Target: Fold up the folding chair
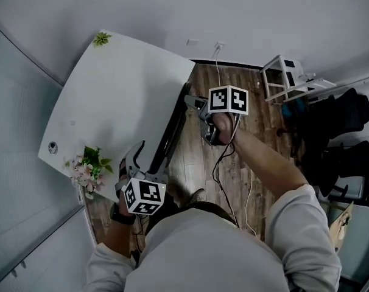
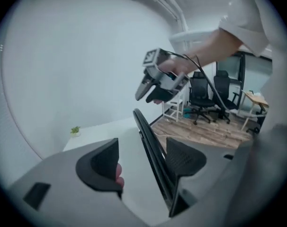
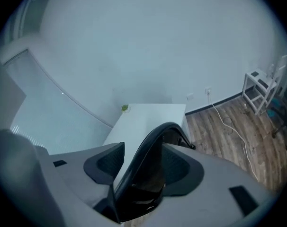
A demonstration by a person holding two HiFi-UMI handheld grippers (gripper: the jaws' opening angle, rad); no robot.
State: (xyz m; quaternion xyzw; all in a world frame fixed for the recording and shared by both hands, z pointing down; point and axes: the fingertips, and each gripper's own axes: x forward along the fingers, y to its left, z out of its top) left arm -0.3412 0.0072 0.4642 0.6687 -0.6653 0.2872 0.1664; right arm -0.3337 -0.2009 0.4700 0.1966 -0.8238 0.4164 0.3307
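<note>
The black folding chair [image 1: 170, 131] is folded flat and stands on edge against the side of the white table [image 1: 117, 96]. My left gripper [image 1: 136, 158] is at its lower end, open. In the left gripper view the chair's frame [image 2: 150, 143] runs between the jaws, close beside the right pad [image 2: 183, 160], with a wide gap to the left pad. My right gripper [image 1: 200, 111] is at the chair's far top end, also open. In the right gripper view the curved top rail [image 3: 136, 169] passes between the pads without being pressed. The right gripper [image 2: 147, 94] also hangs above the chair in the left gripper view.
A small green plant [image 1: 101, 39] stands at the table's far corner and pink flowers [image 1: 87, 168] at its near corner. Cables [image 1: 220, 163] trail over the wooden floor. A white stool [image 1: 285, 75] and black office chairs [image 1: 337, 123] stand to the right.
</note>
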